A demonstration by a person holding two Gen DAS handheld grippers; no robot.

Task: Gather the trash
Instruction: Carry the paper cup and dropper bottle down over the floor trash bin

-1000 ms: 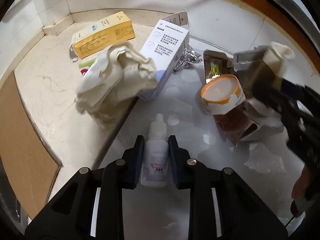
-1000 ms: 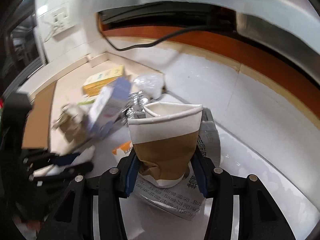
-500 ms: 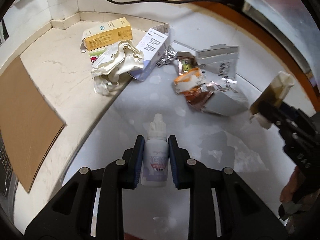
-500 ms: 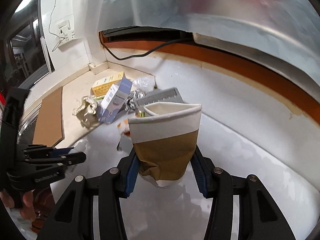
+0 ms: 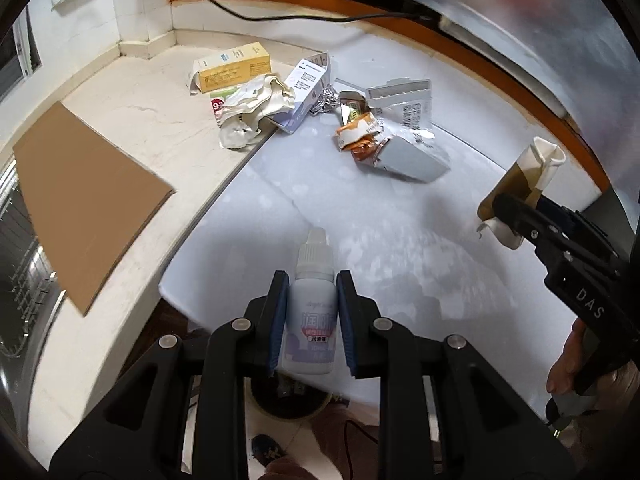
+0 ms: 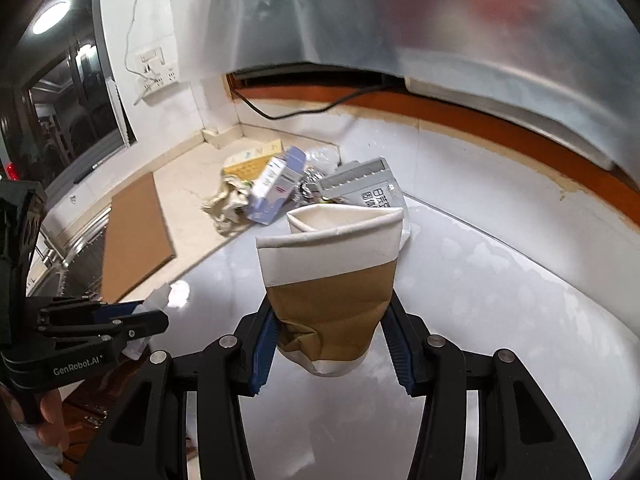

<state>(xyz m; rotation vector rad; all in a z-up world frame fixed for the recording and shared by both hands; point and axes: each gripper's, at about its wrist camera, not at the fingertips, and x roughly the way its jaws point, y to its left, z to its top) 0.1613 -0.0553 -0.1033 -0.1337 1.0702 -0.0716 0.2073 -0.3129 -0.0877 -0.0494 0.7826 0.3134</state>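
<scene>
My left gripper (image 5: 312, 316) is shut on a small white dropper bottle (image 5: 310, 320), held above the white counter's front edge; it also shows in the right wrist view (image 6: 132, 320). My right gripper (image 6: 330, 344) is shut on a crushed brown-and-white paper cup (image 6: 332, 280), also seen at the right of the left wrist view (image 5: 520, 184). Farther back lies a trash pile: a yellow box (image 5: 232, 66), crumpled paper (image 5: 252, 108), a white-and-lilac box (image 5: 306, 92), an orange wrapper (image 5: 360, 136) and a grey pouch (image 5: 408, 136).
A brown cardboard sheet (image 5: 84, 200) lies on the beige counter at left. A black cable (image 5: 280, 16) runs along the back wall. Below the counter edge a round dark opening (image 5: 288, 404) shows under my left gripper. A metal hood (image 6: 440, 40) hangs overhead.
Both grippers have pulled back and up from the trash pile, each keeping its item. The pile now looks smaller and farther away, and the counter's front edge has come into view.
</scene>
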